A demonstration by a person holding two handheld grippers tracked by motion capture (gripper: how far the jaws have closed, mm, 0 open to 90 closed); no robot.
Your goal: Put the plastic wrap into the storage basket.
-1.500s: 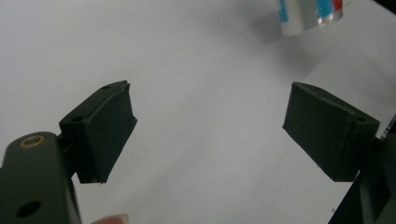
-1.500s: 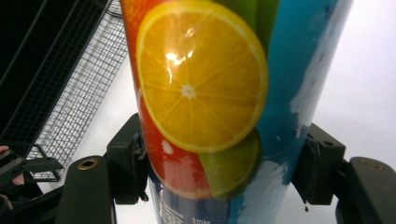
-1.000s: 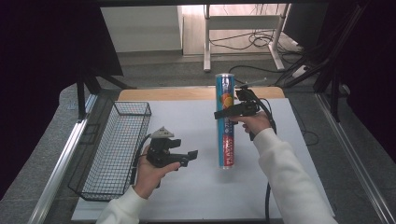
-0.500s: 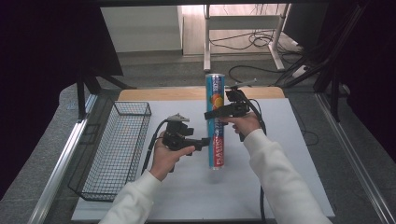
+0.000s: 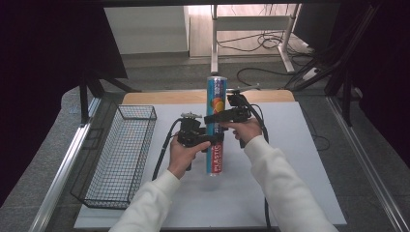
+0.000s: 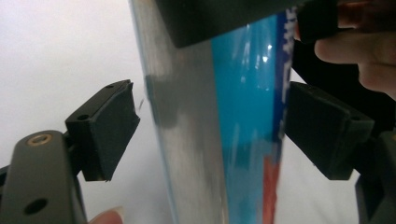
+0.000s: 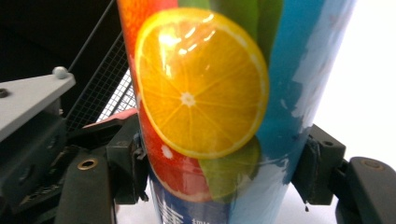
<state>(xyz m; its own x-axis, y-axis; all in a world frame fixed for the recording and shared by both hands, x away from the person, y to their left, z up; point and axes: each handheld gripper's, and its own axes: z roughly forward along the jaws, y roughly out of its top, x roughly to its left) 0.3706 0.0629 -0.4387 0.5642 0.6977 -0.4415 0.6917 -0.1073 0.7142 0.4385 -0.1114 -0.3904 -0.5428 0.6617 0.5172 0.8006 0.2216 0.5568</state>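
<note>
A tall blue tube printed with fruit and the word PLASTIC stands over the white mat, its lower end near the mat. My right gripper is shut on its middle. In the right gripper view both pads press the tube just under the orange slice picture. My left gripper sits lower on the tube, open. In the left gripper view the tube runs between the jaws of the left gripper; one pad stands clear of it.
A black wire basket lies along the mat's left side. A wooden table edge runs behind the mat. Metal frame rails flank the table. Cables trail from both grippers toward the person.
My left gripper has come from the front left of the mat up to the tube and now straddles it. The right gripper and tube have shifted slightly left.
</note>
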